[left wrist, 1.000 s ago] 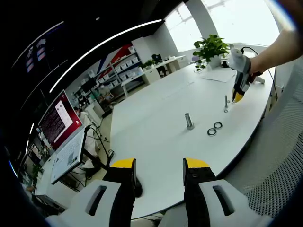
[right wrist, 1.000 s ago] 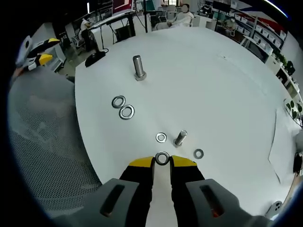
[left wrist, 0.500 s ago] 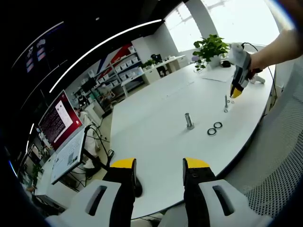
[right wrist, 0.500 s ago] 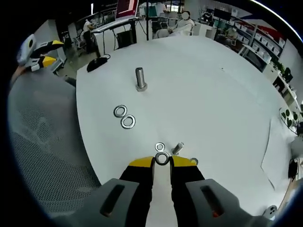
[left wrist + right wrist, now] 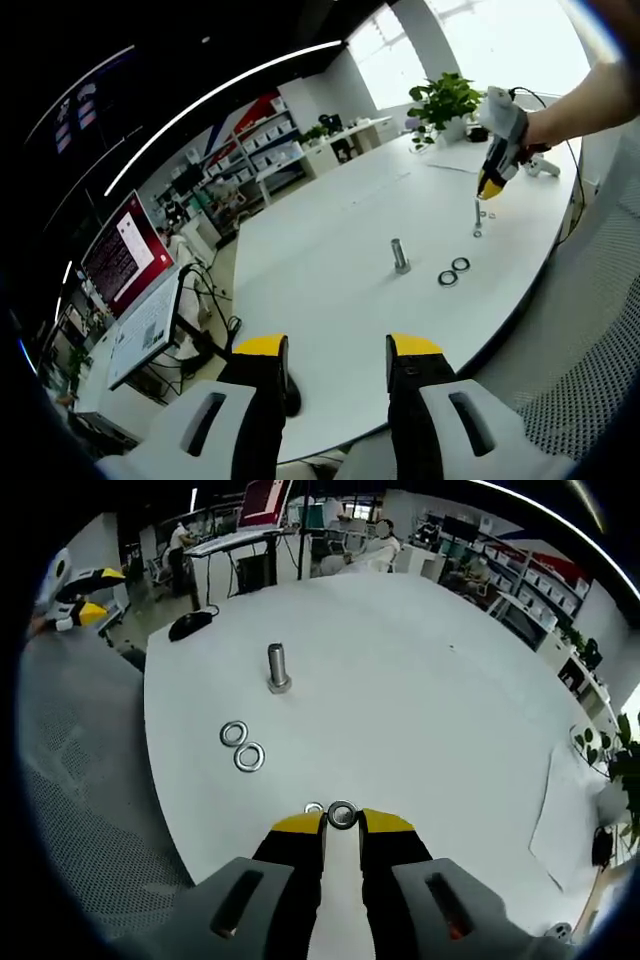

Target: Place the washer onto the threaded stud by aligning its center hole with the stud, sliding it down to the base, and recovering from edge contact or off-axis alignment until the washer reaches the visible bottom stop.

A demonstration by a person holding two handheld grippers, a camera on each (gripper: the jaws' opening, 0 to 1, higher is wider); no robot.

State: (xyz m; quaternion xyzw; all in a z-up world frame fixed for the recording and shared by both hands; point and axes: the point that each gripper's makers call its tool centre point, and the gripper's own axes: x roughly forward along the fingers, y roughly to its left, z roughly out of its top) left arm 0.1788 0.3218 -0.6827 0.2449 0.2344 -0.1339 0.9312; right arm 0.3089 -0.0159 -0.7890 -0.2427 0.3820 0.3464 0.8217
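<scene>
A small steel washer (image 5: 342, 814) is pinched on edge between the yellow tips of my right gripper (image 5: 342, 824), which is shut on it above the white table (image 5: 400, 680). My jaws hide the thin stud here; one loose small washer (image 5: 314, 808) peeks out beside them. In the left gripper view the thin stud (image 5: 477, 216) stands upright near the table's far edge, and the right gripper (image 5: 490, 186) hangs just above it in a person's hand. My left gripper (image 5: 338, 350) is open and empty at the table's near edge.
A thick bolt (image 5: 277, 668) stands head-down mid-table with two larger washers (image 5: 242, 746) beside it. A black mouse (image 5: 186, 623) lies by the edge. A paper sheet (image 5: 560, 810) and a potted plant (image 5: 445, 100) sit at the far side. A mesh chair (image 5: 590, 340) adjoins the table.
My right gripper has carried the washer forward and up over the thin stud, which is now hidden under its jaws. The left gripper has stayed still.
</scene>
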